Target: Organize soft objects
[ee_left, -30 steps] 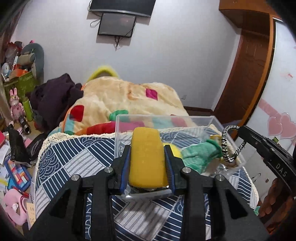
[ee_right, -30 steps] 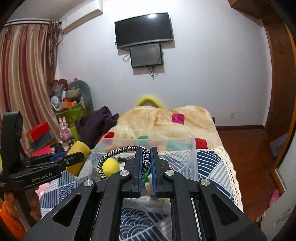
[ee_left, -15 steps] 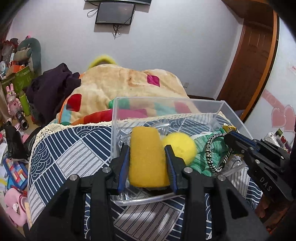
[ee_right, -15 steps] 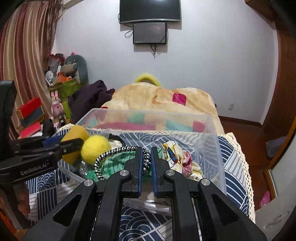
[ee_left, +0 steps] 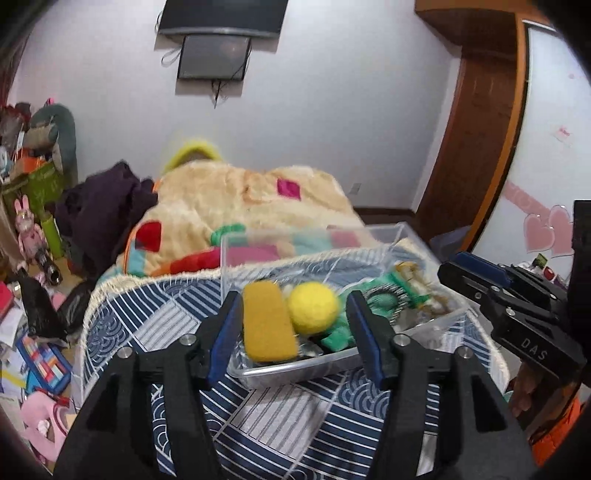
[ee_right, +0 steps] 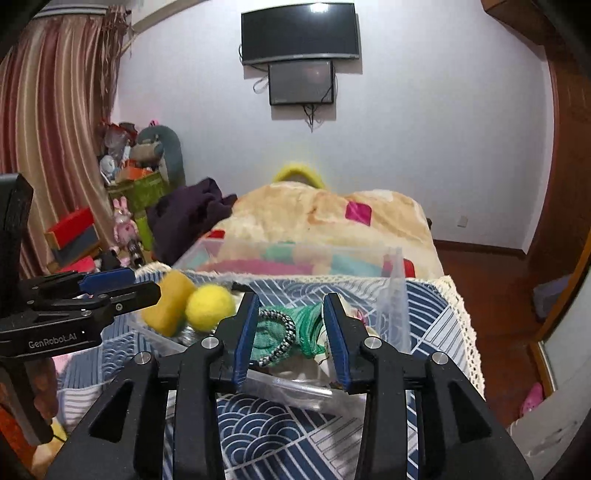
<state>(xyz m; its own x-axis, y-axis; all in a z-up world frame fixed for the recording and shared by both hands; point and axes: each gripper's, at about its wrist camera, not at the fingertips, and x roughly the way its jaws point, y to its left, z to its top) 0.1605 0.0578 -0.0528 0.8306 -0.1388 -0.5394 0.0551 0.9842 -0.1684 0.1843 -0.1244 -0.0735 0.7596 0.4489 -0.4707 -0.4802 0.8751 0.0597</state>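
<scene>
Left gripper [ee_left: 291,325] and right gripper [ee_right: 290,332] are both spread wide, nothing held. Sponge [ee_left: 267,326], ball [ee_left: 313,312] and cord [ee_right: 280,338] are seen inside the bin [ee_left: 295,365]; remaining items cannot be judged.

Ahead of us a cream patchwork blanket [ee_right: 321,214] covers the bed, with a dark purple garment [ee_left: 99,210] heaped at its left. On the far wall we see a television [ee_right: 300,32] above a smaller screen [ee_right: 301,83]. Striped curtains [ee_right: 44,125] hang far left.
</scene>
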